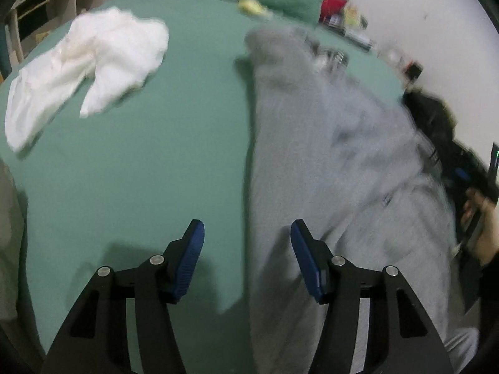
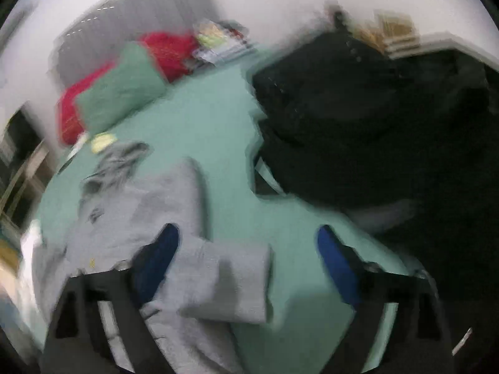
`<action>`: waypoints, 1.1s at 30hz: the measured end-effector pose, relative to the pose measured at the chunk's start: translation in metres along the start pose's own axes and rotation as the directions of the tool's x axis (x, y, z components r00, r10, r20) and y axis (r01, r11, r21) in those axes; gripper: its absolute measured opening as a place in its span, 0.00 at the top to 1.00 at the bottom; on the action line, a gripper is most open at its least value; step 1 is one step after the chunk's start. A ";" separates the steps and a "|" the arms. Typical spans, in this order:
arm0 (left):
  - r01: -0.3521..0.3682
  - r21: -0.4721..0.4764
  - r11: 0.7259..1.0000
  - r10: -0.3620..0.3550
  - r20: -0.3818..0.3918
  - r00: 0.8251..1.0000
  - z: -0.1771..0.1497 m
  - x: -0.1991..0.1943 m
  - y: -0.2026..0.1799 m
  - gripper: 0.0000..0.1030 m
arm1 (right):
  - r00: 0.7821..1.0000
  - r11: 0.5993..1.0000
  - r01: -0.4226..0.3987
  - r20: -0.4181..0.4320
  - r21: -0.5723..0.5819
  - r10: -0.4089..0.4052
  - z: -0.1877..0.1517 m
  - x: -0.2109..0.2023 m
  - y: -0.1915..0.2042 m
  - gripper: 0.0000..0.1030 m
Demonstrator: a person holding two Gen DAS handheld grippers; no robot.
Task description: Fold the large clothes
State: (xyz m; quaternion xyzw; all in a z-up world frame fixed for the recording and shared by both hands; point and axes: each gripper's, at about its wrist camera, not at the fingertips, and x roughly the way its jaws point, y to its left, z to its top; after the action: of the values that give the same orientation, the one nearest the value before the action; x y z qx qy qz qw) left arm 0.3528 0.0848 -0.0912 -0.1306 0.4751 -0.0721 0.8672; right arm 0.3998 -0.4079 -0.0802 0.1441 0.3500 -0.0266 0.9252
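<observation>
A large grey hooded sweatshirt lies spread on a green bed sheet. My left gripper is open and empty, above the sweatshirt's left edge. In the right wrist view the same grey sweatshirt lies at lower left with one sleeve stretched out between the fingers. My right gripper is open and empty, above that sleeve. The right wrist view is blurred by motion.
A crumpled white garment lies on the sheet at far left. A green pillow and red bedding sit at the head of the bed. A heap of black clothes lies on the right side. A wall stands behind.
</observation>
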 end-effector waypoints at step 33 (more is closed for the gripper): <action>-0.147 -0.042 0.988 0.147 0.003 0.989 0.063 0.012 0.036 0.51 | 0.886 0.970 -0.197 -0.451 -0.144 0.113 0.068 0.138 0.045 0.21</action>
State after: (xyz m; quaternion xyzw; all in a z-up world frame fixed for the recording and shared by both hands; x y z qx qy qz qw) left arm 0.4125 0.1266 -0.0788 -0.1135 0.4823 0.0023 0.8686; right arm 0.5539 -0.3767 -0.1110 0.0871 0.5377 0.1136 0.8309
